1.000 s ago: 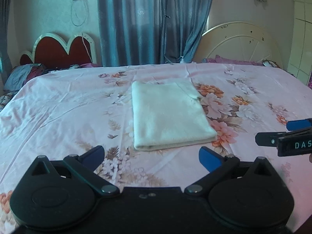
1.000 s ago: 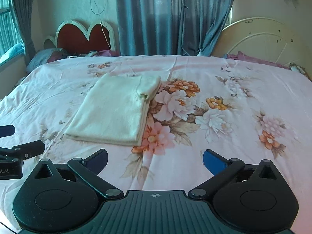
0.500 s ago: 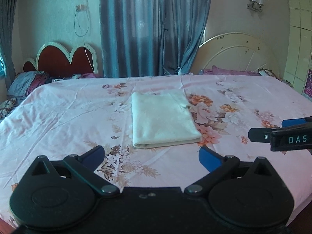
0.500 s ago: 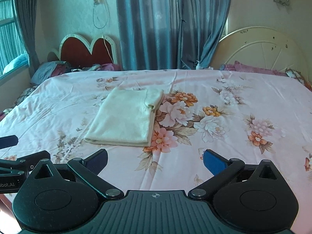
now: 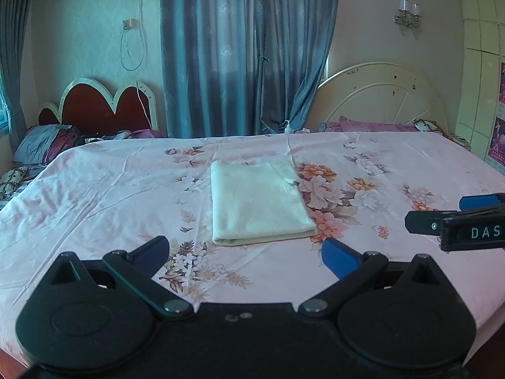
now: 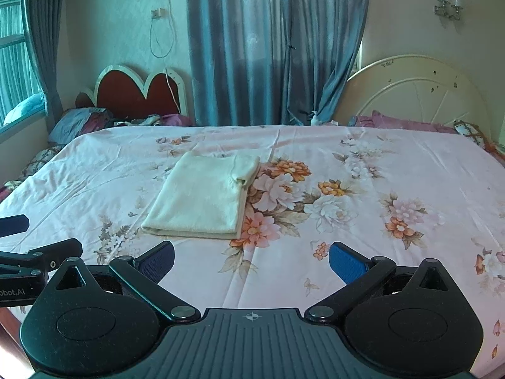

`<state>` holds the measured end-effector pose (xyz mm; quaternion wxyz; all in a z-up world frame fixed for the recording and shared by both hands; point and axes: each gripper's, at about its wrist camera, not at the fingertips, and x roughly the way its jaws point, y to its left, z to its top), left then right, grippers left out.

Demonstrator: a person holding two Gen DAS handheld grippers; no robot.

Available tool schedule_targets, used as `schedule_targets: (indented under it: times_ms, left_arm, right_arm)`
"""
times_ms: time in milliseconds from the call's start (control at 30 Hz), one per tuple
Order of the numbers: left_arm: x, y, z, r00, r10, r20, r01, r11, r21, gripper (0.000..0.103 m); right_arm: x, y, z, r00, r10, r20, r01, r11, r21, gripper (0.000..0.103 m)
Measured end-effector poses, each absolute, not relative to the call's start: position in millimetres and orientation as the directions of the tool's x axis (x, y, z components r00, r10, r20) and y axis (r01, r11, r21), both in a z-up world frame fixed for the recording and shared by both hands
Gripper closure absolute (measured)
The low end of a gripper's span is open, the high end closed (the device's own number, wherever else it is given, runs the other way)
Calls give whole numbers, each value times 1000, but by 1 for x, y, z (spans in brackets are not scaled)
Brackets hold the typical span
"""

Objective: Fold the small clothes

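Note:
A pale cream garment [image 5: 257, 200] [image 6: 203, 197] lies folded into a flat rectangle on the pink floral bedsheet [image 5: 94, 195] [image 6: 378, 173], roughly mid-bed. My left gripper [image 5: 244, 254] hovers above the near part of the bed, short of the garment, open and holding nothing. My right gripper [image 6: 251, 260] stands open too, with only sheet between its blue pads, the garment ahead and to its left. Each gripper shows at the other view's edge: the right one [image 5: 454, 221] on the right, the left one [image 6: 28, 246] on the left.
Blue curtains [image 5: 246, 50] hang behind the bed. A red heart-shaped headboard [image 5: 104, 107] with bedding stands at back left. A cream round headboard [image 5: 382, 94] with purple pillows stands at back right. The bed's near edge [image 5: 486, 322] drops off at lower right.
Both grippers have pulled back and risen from the folded garment, which now looks smaller and farther off. The garment itself has not moved.

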<state>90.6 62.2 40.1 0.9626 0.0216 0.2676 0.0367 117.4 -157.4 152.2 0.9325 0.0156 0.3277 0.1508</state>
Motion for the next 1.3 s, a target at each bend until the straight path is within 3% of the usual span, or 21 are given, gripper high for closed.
schedule_targets:
  times_ms: [1300]
  left_arm:
    - [97, 60, 42, 861, 75, -504, -52, 997, 59, 0]
  right_arm:
    - [124, -162, 159, 744, 298, -598, -277, 952, 130, 0]
